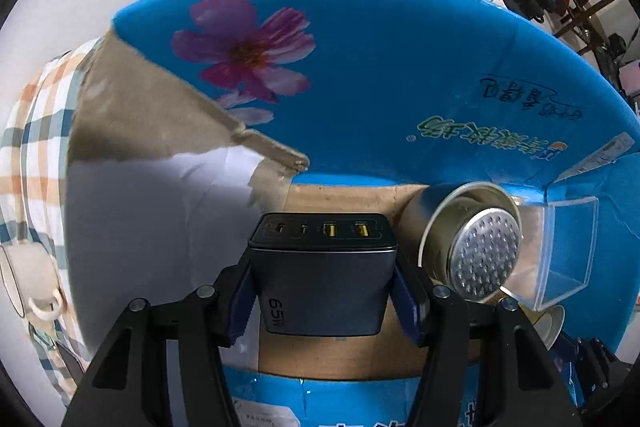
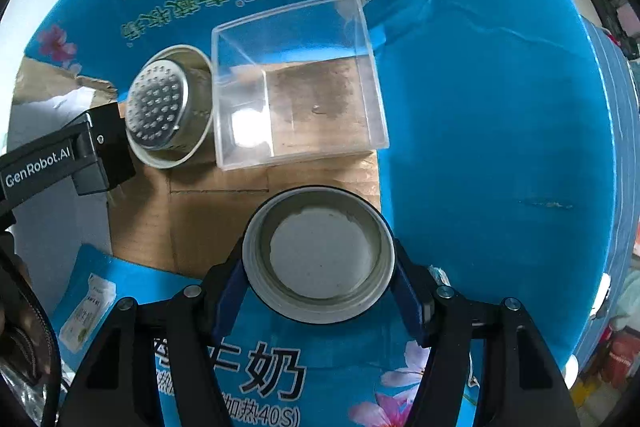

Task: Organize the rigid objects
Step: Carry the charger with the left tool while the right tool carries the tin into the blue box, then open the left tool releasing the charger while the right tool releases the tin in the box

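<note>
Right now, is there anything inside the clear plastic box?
No, the clear plastic box looks empty in the right wrist view; only the brown cardboard under it shows through its bottom.

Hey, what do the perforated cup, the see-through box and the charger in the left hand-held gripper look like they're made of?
Perforated cup: likely stainless steel, brushed silver, with a punched-hole face that glints.
See-through box: clear hard plastic, glossy; the cardboard floor shows through its walls.
Charger: probably moulded plastic, dark matte grey-blue, with "65W" printed on it and yellow-lined ports; the casing could be coated metal.
</note>
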Demonstrator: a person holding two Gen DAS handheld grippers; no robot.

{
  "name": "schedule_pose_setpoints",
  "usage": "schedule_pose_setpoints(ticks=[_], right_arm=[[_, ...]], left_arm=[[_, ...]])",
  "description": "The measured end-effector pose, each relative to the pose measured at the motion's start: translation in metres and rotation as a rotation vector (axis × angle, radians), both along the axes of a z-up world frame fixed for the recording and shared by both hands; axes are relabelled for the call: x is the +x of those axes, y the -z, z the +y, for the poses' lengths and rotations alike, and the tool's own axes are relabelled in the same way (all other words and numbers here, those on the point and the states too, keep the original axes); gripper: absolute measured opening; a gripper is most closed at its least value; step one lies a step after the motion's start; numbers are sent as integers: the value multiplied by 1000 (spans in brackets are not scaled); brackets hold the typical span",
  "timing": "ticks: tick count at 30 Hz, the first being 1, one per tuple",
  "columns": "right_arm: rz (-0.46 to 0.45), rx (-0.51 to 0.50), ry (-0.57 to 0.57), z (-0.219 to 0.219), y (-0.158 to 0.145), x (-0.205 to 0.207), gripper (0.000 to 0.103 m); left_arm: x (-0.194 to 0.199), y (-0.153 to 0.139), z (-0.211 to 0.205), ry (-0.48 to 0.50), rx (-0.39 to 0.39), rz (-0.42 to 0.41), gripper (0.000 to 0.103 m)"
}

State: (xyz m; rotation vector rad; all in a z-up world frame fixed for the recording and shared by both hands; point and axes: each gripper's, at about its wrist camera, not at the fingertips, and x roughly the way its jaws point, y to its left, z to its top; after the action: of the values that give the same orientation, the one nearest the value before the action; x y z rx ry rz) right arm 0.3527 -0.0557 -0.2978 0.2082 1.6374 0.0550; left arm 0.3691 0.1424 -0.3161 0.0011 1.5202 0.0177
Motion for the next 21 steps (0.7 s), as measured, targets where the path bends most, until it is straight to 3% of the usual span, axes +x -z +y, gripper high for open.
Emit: schedule_pose_setpoints(ticks=[12,21], right_arm=[[62,-12,0,15,27,3,68],[94,-6,-19,24,37,12,69]], left_arm=[[4,10,-5,25,15,37,57],[2,-3,-14,28,20,51,58]])
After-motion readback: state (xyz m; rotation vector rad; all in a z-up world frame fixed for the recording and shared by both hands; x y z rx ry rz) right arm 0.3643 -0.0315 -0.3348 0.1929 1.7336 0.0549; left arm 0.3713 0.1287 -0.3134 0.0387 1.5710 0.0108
